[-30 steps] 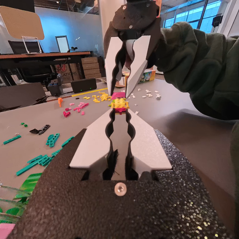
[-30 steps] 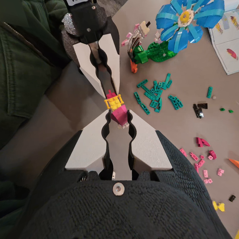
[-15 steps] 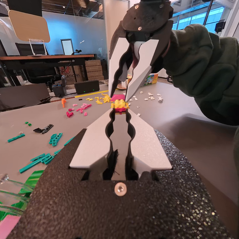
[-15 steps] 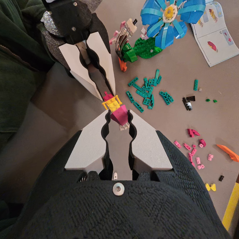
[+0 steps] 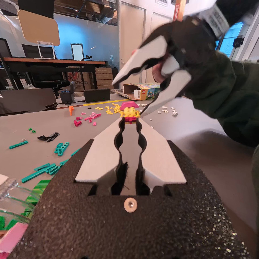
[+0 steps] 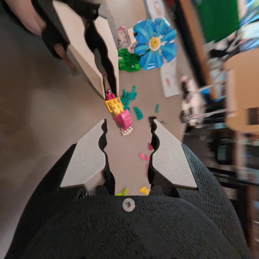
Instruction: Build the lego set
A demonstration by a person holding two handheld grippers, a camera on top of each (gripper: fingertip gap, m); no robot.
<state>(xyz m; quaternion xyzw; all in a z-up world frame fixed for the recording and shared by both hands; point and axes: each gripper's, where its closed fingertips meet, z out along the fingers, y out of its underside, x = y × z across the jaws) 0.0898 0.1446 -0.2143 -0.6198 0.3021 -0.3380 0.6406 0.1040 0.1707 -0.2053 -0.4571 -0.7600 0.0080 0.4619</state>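
Left wrist view: left gripper (image 5: 130,119) is clamped on the dark pink end of a small lego assembly (image 5: 129,112), tips pinching it from both sides; the yellow bricks and a pink wedge piece stick out past the tips, held up off the grey table (image 5: 42,126). Right gripper (image 5: 126,98) sits up and to the right, blurred, fingers spread wide; its lower fingertip is just beside the assembly's right edge, contact can't be confirmed. A dark green sleeve (image 5: 224,95) is behind it. On the table, left to far: teal pieces (image 5: 61,148), black pieces (image 5: 49,138), pink pieces (image 5: 89,118), yellow pieces (image 5: 113,109), white pieces (image 5: 166,110), an orange piece (image 5: 71,110). A torn-open cardboard box (image 5: 140,91) is at the far edge, with a black device with green lights (image 5: 97,95) to its left. Right wrist view: heavy motion blur. Right gripper (image 6: 129,120) is wide open and holds nothing; the assembly (image 6: 119,112) hangs in the gap just beyond its tips, apart from both fingers. Left gripper (image 6: 110,95) comes in from the upper left, closed on the assembly's dark pink end. Further back, a built blue flower (image 6: 154,43) stands on a green base (image 6: 126,61), with a paper booklet (image 6: 169,79) to the right and teal pieces (image 6: 129,96) nearer.
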